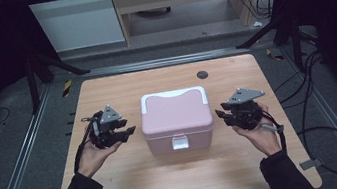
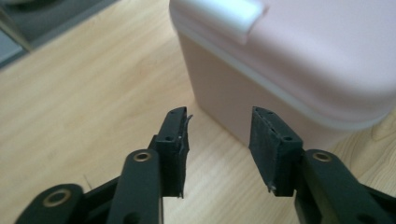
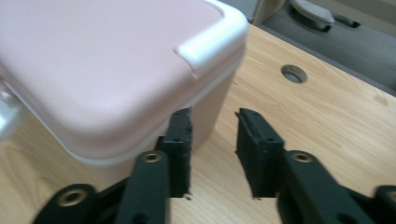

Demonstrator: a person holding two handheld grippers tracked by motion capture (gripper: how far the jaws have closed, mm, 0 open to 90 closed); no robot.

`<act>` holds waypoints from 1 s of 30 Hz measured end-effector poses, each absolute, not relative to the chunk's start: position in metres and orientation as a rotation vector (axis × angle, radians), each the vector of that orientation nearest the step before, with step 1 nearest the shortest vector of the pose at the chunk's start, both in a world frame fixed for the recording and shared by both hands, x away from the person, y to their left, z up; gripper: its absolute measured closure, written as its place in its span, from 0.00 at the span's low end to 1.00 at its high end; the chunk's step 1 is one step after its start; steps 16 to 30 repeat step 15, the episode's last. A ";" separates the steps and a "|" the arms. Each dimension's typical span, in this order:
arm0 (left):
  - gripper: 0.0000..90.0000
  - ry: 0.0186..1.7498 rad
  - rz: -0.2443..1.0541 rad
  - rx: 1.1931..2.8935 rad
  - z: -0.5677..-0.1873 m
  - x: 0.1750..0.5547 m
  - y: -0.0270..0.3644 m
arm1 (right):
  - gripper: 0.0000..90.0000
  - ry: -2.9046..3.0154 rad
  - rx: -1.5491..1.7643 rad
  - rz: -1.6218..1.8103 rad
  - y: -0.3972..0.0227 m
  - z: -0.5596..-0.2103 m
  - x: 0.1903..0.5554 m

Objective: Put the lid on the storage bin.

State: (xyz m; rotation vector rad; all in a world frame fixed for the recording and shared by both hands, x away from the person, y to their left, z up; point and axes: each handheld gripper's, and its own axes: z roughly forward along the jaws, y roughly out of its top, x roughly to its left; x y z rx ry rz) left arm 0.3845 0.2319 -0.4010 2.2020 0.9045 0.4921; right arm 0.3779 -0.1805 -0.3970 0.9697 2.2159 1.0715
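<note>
A pink box with a white handle and a white front latch stands shut in the middle of the wooden table. My left gripper hovers just left of the box, its jaws pointing at the box's side; the same box looms close ahead of the gripper, whose jaws stand apart with nothing between them. My right gripper sits just right of the box, also pointing at it. The box lies ahead and left of the gripper, and those jaws are parted and empty too.
A round cable hole sits in the table's far edge, and the same hole lies beyond the box in the right gripper view. Dark stands and cables flank the table. Cabinets stand on the floor behind it.
</note>
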 end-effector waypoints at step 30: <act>0.28 1.173 0.462 2.164 -0.460 0.380 0.269 | 0.16 2.120 1.232 1.001 -0.225 -0.449 0.367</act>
